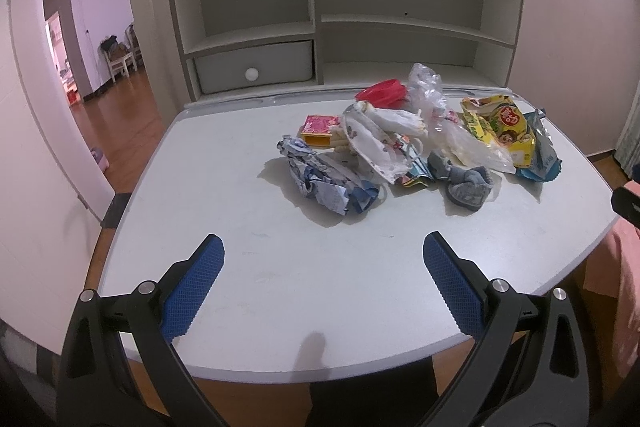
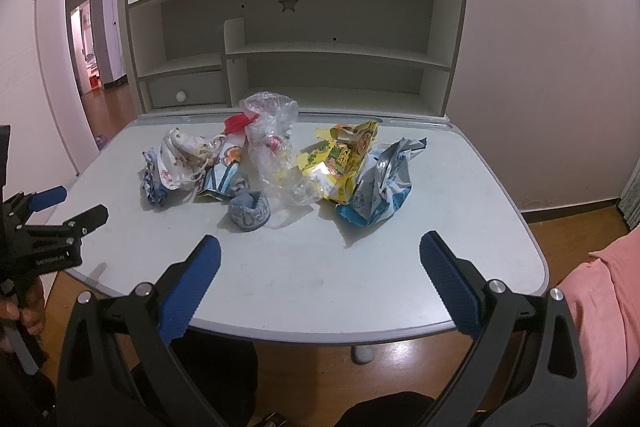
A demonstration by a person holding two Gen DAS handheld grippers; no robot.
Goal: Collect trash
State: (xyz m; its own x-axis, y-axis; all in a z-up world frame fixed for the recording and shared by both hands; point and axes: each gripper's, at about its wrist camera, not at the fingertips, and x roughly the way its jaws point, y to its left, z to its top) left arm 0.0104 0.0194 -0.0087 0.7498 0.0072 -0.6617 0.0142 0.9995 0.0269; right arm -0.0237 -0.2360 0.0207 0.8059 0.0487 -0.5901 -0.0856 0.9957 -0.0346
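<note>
A heap of trash lies toward the back of the pale desk (image 1: 248,267): a crumpled blue-white wrapper (image 1: 328,183), a small pink-and-yellow box (image 1: 318,129), a printed white face mask (image 1: 376,147), a grey-blue sock (image 1: 466,183), a clear plastic bag (image 1: 436,107), a red piece (image 1: 382,91), a yellow snack bag (image 1: 500,127). The right wrist view shows the mask (image 2: 180,163), sock (image 2: 250,213), clear bag (image 2: 276,151), yellow bag (image 2: 344,159) and a silver-blue foil bag (image 2: 380,187). My left gripper (image 1: 324,247) is open and empty short of the heap; so is my right gripper (image 2: 320,247).
A white hutch (image 1: 320,23) with shelves and a knobbed drawer (image 1: 254,67) stands at the desk's back. The left gripper's body (image 2: 44,227) shows at the left edge of the right wrist view. Wooden floor (image 1: 116,123) and an open doorway lie left. A pink sleeve (image 2: 608,307) is at right.
</note>
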